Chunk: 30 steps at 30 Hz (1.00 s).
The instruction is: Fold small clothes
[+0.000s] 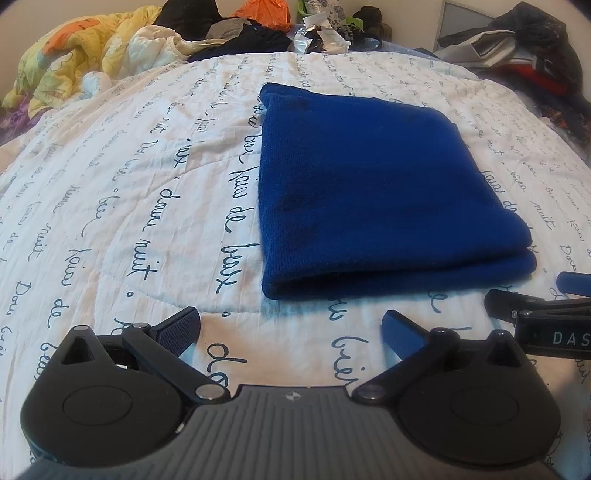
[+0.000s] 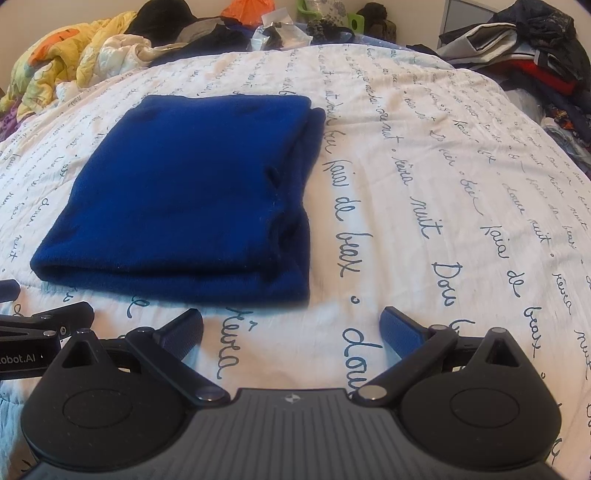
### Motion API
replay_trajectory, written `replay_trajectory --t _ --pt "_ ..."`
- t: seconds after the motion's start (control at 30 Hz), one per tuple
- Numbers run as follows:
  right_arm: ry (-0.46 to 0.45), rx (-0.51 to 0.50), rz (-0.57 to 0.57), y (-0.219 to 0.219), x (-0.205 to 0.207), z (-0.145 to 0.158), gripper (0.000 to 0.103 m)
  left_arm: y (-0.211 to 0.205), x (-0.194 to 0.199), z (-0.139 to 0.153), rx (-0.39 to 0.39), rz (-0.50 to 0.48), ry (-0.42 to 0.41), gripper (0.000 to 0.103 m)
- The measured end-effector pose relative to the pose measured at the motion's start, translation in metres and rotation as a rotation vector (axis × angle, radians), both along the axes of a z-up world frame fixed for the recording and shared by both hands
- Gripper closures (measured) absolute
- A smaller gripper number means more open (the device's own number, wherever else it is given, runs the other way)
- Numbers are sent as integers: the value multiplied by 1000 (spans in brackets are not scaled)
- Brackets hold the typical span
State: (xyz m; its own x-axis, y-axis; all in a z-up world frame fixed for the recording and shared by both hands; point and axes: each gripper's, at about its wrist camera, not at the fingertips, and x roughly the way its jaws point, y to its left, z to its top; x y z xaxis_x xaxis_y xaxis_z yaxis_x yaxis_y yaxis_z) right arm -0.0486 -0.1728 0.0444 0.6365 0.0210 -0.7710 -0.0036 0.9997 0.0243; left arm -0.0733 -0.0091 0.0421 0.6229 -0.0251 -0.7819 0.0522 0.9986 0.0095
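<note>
A blue knit garment (image 1: 384, 192) lies folded into a flat rectangle on the white bedspread (image 1: 147, 206); in the right wrist view it (image 2: 192, 199) sits left of centre, with a layered edge on its right side. My left gripper (image 1: 291, 328) is open and empty, just short of the garment's near fold. My right gripper (image 2: 291, 328) is open and empty, near the garment's near right corner. Each gripper shows at the other view's edge: the right one (image 1: 535, 314), the left one (image 2: 44, 321).
The bedspread (image 2: 443, 184) has dark handwritten lettering. Piled clothes and a yellow quilt (image 1: 74, 55) lie along the far left. More clothes (image 1: 535, 48) are heaped at the far right. Loose items (image 2: 288, 26) crowd the far edge.
</note>
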Motion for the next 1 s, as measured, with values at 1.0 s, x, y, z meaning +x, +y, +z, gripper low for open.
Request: replay_trajectory --t 1.0 --pt "34 -1 5 1 5 2 0 -3 8 3 3 39 48 0"
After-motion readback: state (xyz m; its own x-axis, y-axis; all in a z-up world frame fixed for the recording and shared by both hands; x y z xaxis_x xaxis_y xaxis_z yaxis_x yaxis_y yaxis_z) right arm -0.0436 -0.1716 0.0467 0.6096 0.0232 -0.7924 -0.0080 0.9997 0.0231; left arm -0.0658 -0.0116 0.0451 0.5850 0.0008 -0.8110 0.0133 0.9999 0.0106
